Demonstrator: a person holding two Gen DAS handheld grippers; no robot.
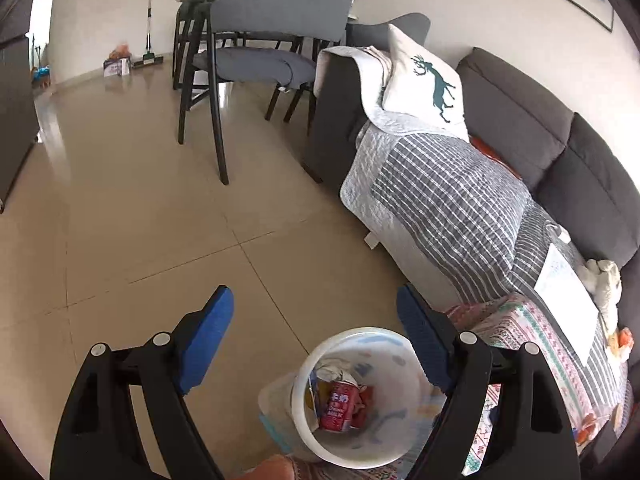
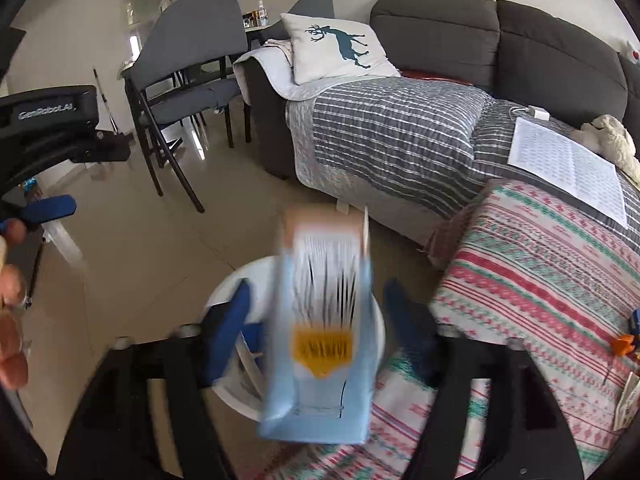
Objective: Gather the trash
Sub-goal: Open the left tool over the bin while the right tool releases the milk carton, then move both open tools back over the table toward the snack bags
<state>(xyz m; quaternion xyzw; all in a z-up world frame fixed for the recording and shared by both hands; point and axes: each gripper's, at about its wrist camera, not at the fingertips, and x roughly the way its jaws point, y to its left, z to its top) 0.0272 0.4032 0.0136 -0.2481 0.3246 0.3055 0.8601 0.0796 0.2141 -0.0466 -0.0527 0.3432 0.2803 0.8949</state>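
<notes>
Squarely between right claw [image 2: 316, 320]: carton [image 2: 320, 332].

Bin [image 1: 362, 394] was white, red can [image 1: 340, 406] inside. Carton [image 2: 320, 336] was light blue with a yellow-orange patch. Pads [image 1: 206, 344] were blue. Far sofa [image 2: 500, 36] was dark grey; blanket [image 2: 392, 136] grey with white stripes; near-right cover [image 2: 532, 280] red-green patterned.

We see bare beige tile floor [image 1: 140, 220] lying open to the left of the white plastic bin [image 1: 394, 436]. On its right, the grey sofa's patterned quilt [image 1: 532, 344] crowds close beside the rim. A blurred light-blue carton [image 2: 320, 332] blocks the bin's mouth.
</notes>
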